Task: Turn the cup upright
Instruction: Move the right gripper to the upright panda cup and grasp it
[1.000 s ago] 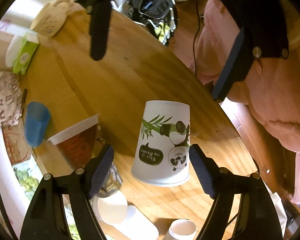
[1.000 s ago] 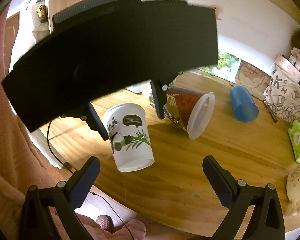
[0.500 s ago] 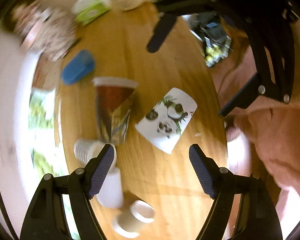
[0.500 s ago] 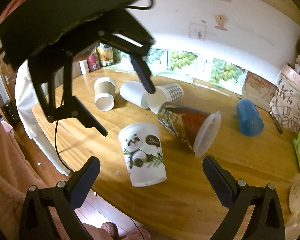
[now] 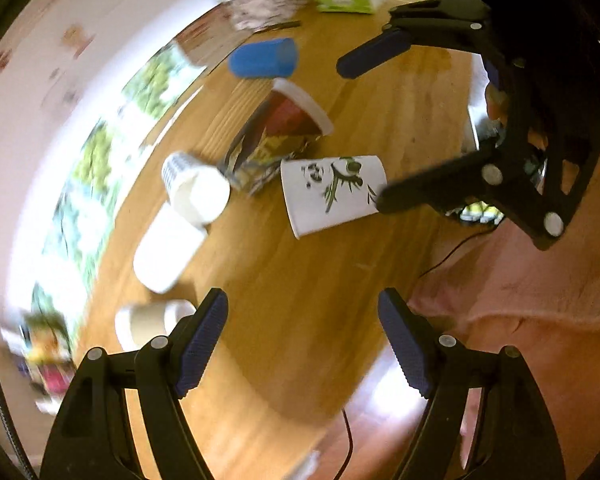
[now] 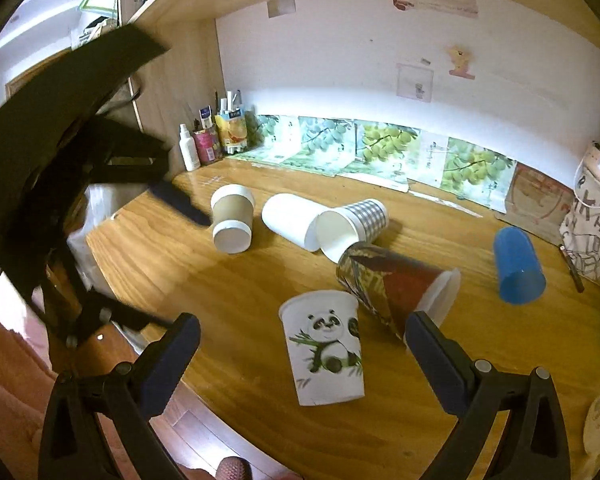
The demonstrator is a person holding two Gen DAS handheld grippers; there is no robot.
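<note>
A white paper cup with a panda print [image 6: 326,346] stands on the wooden table [image 6: 228,292], rim up, between and just beyond my right gripper's open fingers; nothing touches it. It also shows in the left wrist view [image 5: 332,192]. My right gripper [image 6: 302,354] is open and empty. My left gripper [image 5: 302,340] is open and empty, held back over the table's near edge, well short of the cup. The right gripper's fingers [image 5: 372,56] show in the left wrist view.
Other cups lie on their sides behind the panda cup: a brown-red patterned one [image 6: 396,284], a checked one [image 6: 352,228], a plain white one [image 6: 292,220], a kraft-sleeved one [image 6: 232,218] and a blue one [image 6: 518,266]. Bottles [image 6: 208,140] and a patterned bag [image 6: 592,216] stand at the back.
Both grippers have drawn back from the panda cup and the left one has swung away. The cup now stands alone on the table. Both jaws stayed open.
</note>
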